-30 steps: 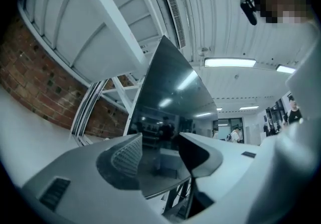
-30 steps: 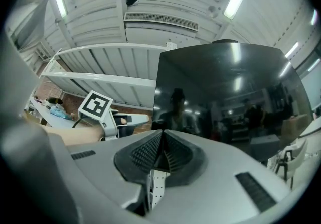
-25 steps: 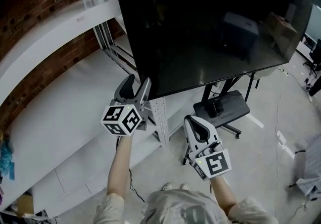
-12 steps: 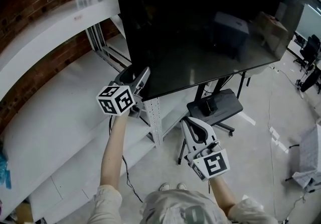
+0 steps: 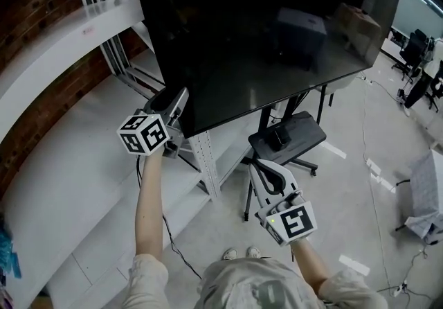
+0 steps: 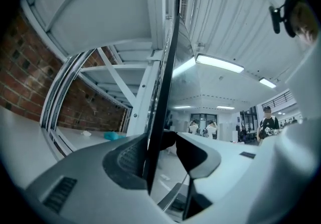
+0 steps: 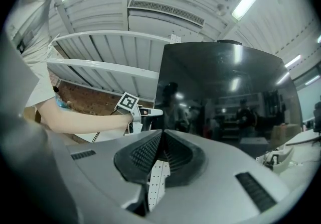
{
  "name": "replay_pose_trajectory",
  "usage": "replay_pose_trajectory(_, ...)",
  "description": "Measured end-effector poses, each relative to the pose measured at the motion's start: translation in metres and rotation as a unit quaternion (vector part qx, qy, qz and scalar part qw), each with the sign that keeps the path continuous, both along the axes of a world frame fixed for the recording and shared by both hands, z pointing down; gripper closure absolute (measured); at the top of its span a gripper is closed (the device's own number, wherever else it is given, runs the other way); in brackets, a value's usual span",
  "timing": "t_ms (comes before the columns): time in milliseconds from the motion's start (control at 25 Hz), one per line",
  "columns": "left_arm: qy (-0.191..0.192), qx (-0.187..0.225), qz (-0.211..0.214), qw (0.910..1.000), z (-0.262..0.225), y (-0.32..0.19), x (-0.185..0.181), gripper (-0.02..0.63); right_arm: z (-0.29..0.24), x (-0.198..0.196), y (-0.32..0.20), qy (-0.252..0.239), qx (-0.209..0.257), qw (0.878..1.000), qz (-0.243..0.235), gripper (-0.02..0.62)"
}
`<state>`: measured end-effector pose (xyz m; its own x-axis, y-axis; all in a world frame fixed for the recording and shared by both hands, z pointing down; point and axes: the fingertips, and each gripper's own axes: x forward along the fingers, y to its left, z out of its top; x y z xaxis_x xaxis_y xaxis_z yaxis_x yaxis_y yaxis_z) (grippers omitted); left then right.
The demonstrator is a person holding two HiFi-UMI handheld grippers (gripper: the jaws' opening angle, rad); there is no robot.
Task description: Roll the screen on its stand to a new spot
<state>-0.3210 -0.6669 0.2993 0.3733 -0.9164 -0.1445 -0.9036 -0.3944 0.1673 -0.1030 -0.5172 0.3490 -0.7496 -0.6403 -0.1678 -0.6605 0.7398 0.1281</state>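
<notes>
Fingers (image 6: 125, 160) of the left gripper (image 5: 176, 95) have just been closing and now pinch the lower left edge of the large glossy black flat screen (image 5: 263, 30). One ribbed pad lies on its back and the other finger meets its front. The fingers (image 7: 145, 155) of the right gripper (image 5: 259, 168) are pressed together with nothing between them. That gripper is held low, under the screen's bottom edge and apart from it. The screen sits upright on its black metal stand (image 5: 287, 138), which rests on the pale grey floor (image 5: 346, 197). Its left edge is just beside the white metal racking (image 5: 205, 162), which runs along the red brick wall (image 5: 41, 30).
</notes>
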Motion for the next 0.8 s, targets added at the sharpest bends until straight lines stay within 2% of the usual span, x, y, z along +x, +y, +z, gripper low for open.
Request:
replay_pose_trajectory(240, -0.041, -0.008, 0.016, 0.9990, 0.002, 0.011, 0.012, 0.440, -0.007, -0.004, 0.009, 0.000, 0.012, 1.000, 0.003, 0.574)
replay_pose_trajectory(440, -0.059, 0.000, 0.018, 0.9981, 0.002, 0.037, 0.030, 0.453, -0.009, 0.002, 0.008, 0.012, 0.021, 0.999, 0.047, 0.574)
replay_pose_trajectory(560, -0.080, 0.011, 0.017, 0.9966, 0.001, 0.053, 0.047, 0.459, -0.011, 0.006, -0.001, -0.020, -0.002, 0.998, 0.065, 0.574)
replay_pose_trajectory(680, -0.095, 0.013, 0.049, 0.9942, 0.001, 0.074, 0.071, 0.467, -0.013, 0.004, -0.005, -0.046, -0.025, 0.996, 0.068, 0.564)
replay_pose_trajectory(760, -0.097, 0.018, 0.078, 0.9921, 0.001, 0.093, 0.093, 0.471, -0.017, 0.000, -0.002, -0.048, -0.019, 0.997, 0.063, 0.428)
replay_pose_trajectory(800, -0.096, 0.021, 0.091, 0.9910, 0.001, 0.103, 0.106, 0.472, -0.019, -0.002, 0.002, -0.048, -0.014, 0.997, 0.059, 0.409)
